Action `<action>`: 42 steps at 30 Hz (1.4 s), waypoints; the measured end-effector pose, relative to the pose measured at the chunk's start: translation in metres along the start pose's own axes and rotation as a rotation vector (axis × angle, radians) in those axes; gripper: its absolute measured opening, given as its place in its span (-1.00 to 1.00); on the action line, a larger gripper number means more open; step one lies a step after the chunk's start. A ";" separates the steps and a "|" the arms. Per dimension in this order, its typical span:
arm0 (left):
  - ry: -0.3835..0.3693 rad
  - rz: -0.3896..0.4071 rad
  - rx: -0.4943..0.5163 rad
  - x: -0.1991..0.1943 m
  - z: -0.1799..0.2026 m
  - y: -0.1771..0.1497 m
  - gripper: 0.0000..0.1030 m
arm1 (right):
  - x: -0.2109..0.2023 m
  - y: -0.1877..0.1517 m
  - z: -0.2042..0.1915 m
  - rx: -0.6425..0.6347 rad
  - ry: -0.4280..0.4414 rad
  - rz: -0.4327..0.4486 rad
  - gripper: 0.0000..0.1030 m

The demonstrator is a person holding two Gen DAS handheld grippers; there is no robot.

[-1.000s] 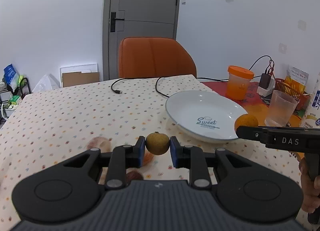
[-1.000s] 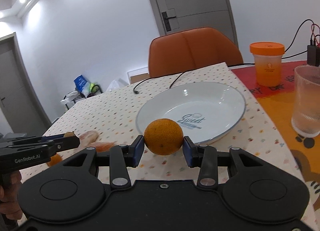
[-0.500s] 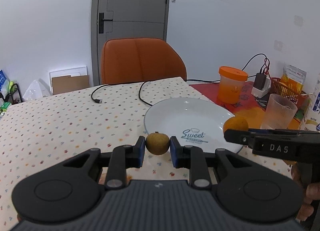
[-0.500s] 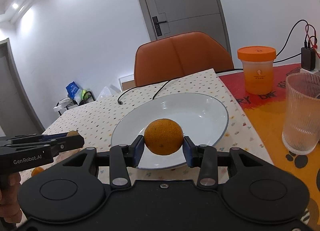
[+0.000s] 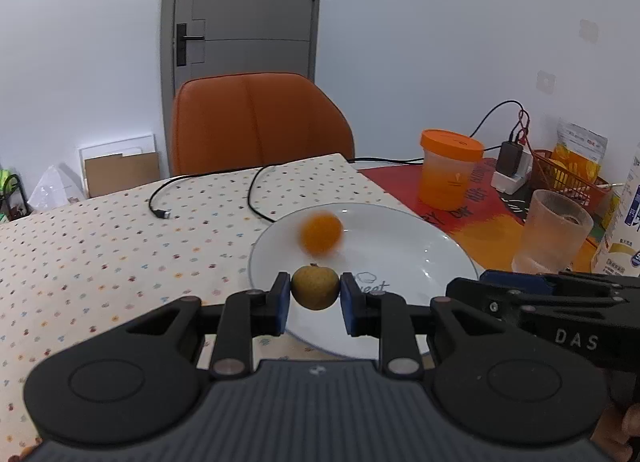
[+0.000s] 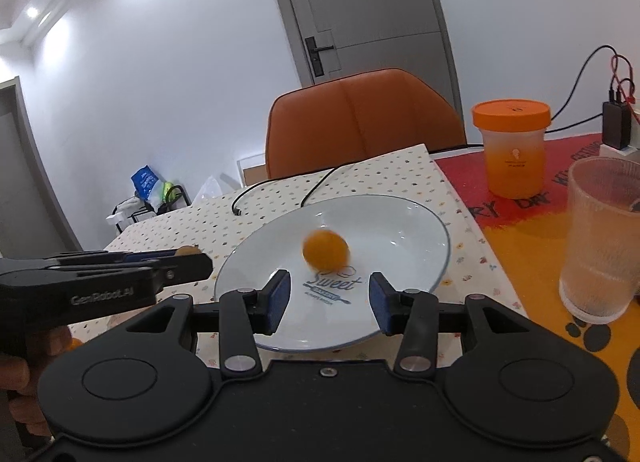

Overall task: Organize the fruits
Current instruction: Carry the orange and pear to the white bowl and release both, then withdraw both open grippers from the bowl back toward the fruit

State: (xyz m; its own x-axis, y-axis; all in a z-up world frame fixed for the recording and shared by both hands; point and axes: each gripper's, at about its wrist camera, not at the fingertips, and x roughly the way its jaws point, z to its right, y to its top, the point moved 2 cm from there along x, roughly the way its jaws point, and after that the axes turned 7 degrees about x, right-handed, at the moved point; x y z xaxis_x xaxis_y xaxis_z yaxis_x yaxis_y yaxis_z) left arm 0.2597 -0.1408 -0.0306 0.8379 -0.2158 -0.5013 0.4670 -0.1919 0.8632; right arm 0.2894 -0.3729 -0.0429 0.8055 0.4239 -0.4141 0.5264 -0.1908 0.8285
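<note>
Left hand-held gripper point(image 5: 313, 296): blue pads clamped on a small brownish-yellow fruit point(image 5: 314, 287), held above the near rim of the white plate point(image 5: 436, 258). In the right wrist view the same tool enters from the left edge, with the fruit point(image 6: 188, 250) just showing at its tip, level with the plate's left rim.

Right hand-held gripper point(image 6: 327, 298): jaws spread wide, nothing between the pads point(image 6: 280, 292), positioned over the near part of the plate point(image 6: 416, 221) above the printed "Sweet" lettering. In the left wrist view its black body and blue-padded tips come in from the right edge at the plate's right rim.

Orange point(image 6: 325, 249): inside the plate, blurred, ahead of the open jaws and clear of both pads. In the left wrist view the orange point(image 5: 321, 231) sits toward the far left part of the plate, also blurred; whether it touches the plate surface cannot be determined.

Counter point(image 5: 100, 229): dotted cloth; a black cable point(image 5: 256, 185) lies beyond the plate toward the far edge. On the right side, on a red and orange mat: an orange-lidded container point(image 6: 513, 147) and a ribbed clear glass point(image 6: 604, 238), both apart from the plate. An orange chair point(image 5: 256, 121) stands at the far edge
</note>
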 end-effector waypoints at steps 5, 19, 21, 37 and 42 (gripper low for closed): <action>-0.015 -0.004 0.010 0.006 0.008 0.005 -0.50 | -0.009 -0.002 0.007 0.016 -0.013 0.009 -0.14; 0.024 -0.044 -0.011 -0.012 -0.003 -0.009 0.09 | -0.014 -0.005 0.005 0.033 -0.017 0.008 0.10; 0.032 -0.043 -0.017 -0.018 -0.007 -0.012 0.16 | -0.014 -0.006 0.003 0.030 -0.021 0.011 0.16; 0.175 -0.029 -0.071 -0.072 -0.030 -0.036 0.70 | -0.035 -0.017 -0.018 0.027 0.009 0.017 0.88; 0.190 -0.017 -0.089 -0.091 -0.036 -0.044 0.79 | -0.042 -0.021 -0.027 0.021 0.015 0.013 1.00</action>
State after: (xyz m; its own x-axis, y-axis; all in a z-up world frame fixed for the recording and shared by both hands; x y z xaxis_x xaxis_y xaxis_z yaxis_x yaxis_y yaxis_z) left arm 0.1726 -0.0777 -0.0210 0.8640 -0.0269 -0.5028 0.4976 -0.1071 0.8608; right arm 0.2370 -0.3633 -0.0325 0.8082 0.4348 -0.3973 0.5214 -0.2146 0.8259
